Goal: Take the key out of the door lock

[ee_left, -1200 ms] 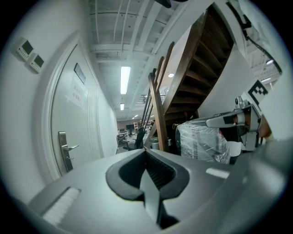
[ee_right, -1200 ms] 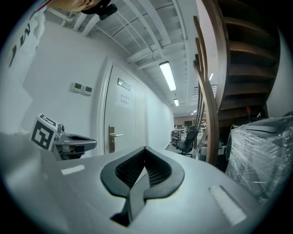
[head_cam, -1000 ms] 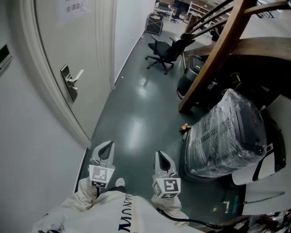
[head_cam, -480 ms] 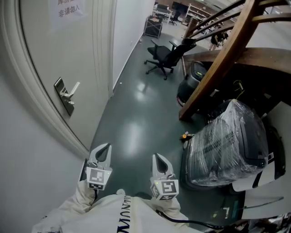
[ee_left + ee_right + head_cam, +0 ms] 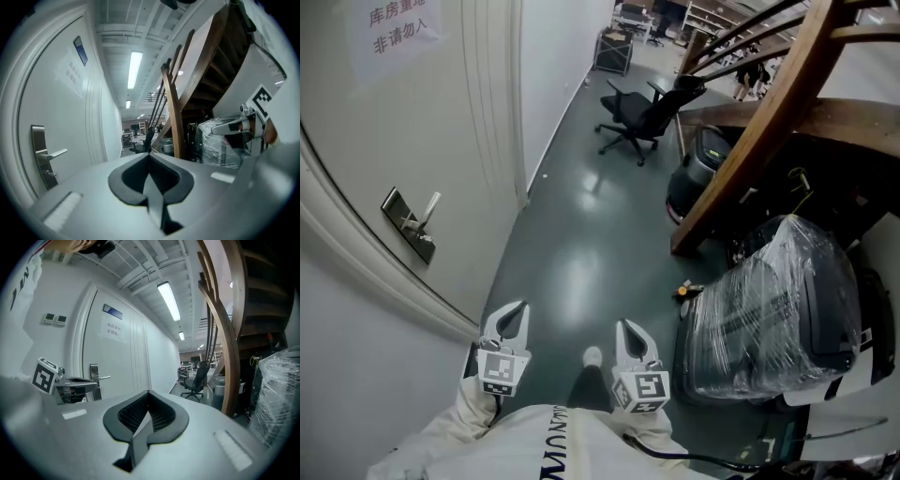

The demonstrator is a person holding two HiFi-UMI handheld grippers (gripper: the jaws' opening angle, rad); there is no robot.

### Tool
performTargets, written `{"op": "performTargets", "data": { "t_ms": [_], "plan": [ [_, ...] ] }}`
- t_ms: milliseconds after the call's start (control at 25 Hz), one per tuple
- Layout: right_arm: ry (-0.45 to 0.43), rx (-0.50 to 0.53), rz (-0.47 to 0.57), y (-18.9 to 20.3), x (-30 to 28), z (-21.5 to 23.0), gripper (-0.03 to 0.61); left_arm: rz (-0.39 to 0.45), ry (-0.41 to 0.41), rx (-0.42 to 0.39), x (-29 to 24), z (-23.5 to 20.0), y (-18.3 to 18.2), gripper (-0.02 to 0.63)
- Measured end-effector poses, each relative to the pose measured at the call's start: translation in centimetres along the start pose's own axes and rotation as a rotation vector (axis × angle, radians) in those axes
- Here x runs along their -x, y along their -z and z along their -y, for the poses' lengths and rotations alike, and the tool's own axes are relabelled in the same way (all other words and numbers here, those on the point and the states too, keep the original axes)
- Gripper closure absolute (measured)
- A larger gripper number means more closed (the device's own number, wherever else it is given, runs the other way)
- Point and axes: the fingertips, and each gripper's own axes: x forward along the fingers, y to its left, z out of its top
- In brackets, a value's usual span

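A pale door [image 5: 384,122] fills the left of the head view. It carries a metal lock plate with a lever handle [image 5: 408,226]. The same plate and handle [image 5: 42,154] show in the left gripper view, with a small dark piece [image 5: 48,173] sticking out below the lever; I cannot tell if it is the key. The lock plate [image 5: 95,377] appears far off in the right gripper view too. My left gripper [image 5: 517,311] [image 5: 150,154] and right gripper [image 5: 626,327] [image 5: 149,392] hang side by side, both shut and empty, well short of the door.
A wooden stair stringer [image 5: 750,122] slants across the right. Under it stands a plastic-wrapped machine [image 5: 778,300]. A black office chair [image 5: 642,114] is down the corridor. A paper notice [image 5: 398,23] hangs on the door. A shoe [image 5: 592,356] shows between the grippers.
The view has swung towards the door: the lock plate has slid left and down in the head view. A shoe has come into sight. Both grippers keep their place, shut.
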Motion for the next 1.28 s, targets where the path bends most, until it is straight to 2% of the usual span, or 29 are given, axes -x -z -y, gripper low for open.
{"op": "performTargets", "data": {
  "t_ms": [440, 760, 1040, 1280],
  "plan": [
    [-0.144, 0.040, 0.000, -4.5, -12.0, 7.3, 0.578, -0.011, -0.114, 0.001, -12.2, -2.4, -3.1, 0.614],
    [-0.219, 0.040, -0.013, -5.4, -17.6, 11.2, 0.578, -0.035, -0.189, 0.013, -17.8, -3.3, -3.5, 0.614],
    [-0.340, 0.054, -0.027, -5.3, -22.1, 10.6, 0.578, -0.059, -0.304, 0.024, -18.1, -5.3, -3.1, 0.614],
    [-0.508, 0.069, -0.069, -4.6, -25.0, 5.3, 0.577, -0.128, -0.470, 0.073, -13.6, -8.7, -0.5, 0.614]
  ]
}}
